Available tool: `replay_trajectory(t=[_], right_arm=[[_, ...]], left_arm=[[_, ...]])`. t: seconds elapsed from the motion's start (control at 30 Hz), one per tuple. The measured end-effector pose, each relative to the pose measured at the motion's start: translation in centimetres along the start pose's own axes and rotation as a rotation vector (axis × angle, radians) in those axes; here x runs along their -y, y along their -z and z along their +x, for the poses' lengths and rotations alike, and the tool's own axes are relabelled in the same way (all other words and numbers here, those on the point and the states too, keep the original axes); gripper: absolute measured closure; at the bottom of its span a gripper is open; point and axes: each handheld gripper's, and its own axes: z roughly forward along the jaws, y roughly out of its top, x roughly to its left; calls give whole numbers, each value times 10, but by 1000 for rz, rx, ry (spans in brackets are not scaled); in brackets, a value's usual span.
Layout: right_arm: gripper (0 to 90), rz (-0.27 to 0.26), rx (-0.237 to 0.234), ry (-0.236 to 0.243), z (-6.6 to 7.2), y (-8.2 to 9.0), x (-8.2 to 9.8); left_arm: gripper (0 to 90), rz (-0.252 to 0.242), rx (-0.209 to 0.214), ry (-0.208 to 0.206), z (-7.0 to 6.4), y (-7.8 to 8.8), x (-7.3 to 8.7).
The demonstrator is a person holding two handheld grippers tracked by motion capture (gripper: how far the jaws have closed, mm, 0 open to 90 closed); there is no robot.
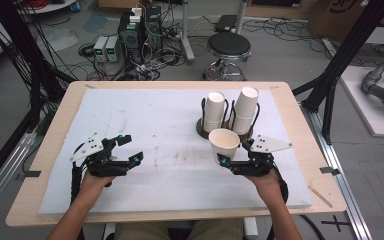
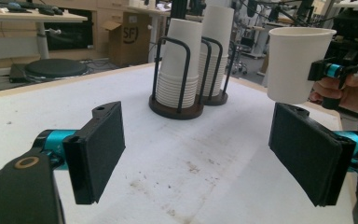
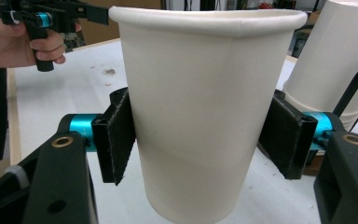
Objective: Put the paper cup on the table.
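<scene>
White foam sheet [image 1: 170, 125] covered the wooden table [image 1: 50, 145], and on it the scene ran from left to right. At the far left, the left gripper [image 1: 128, 148] hovered low over the sheet in the person's left hand [image 1: 96, 181]; in its own view its 2 black pads [image 2: 100, 149] stood wide apart with nothing between them, pointing across the sheet toward the cups. Near the middle, toward the far edge, stood 2 dark wire cup holders [image 1: 203, 127], each carrying a stack of paper cups [image 1: 214, 111] turned rims-down and leaning a little. Just in front of those stacks, the right gripper [image 1: 221, 160] held a single paper cup [image 1: 224, 144] clear of the sheet. Its jaws were clamped on the cup's wall at about mid-height, 1 pad [image 3: 116, 142] pressing on each side. The cup stood upright, mouth up, its long axis vertical and crosswise to the jaws.

What mattered for the coming move, I judged, was that the cup lay to the right of the left gripper's open jaws and higher than them, well apart across the sheet, as the left gripper view showed [image 2: 298, 63]. The right hand [image 1: 265, 182] was plainly the nearer, already gripping it. Any handover would need the left jaws to rise and travel rightward, meeting the upright wall from the side.
</scene>
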Motion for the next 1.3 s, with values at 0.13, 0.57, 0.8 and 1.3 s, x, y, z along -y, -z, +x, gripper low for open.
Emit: replay_trajectory(t=[0.13,0.57,0.8,1.3], right_arm=[[336,-5,8,2,0,-1,1],[330,0,11,-18,0,-16,9],[331,42,28,-26,-3,-30,16],[325,176,55,-62,-13,-52,39]], left_arm=[[183,-4,-12,-2,1,1,0],[183,2,-35,-6,1,2,0],[183,13,-40,-7,2,1,2],[184,37,-36,-9,1,-2,5]])
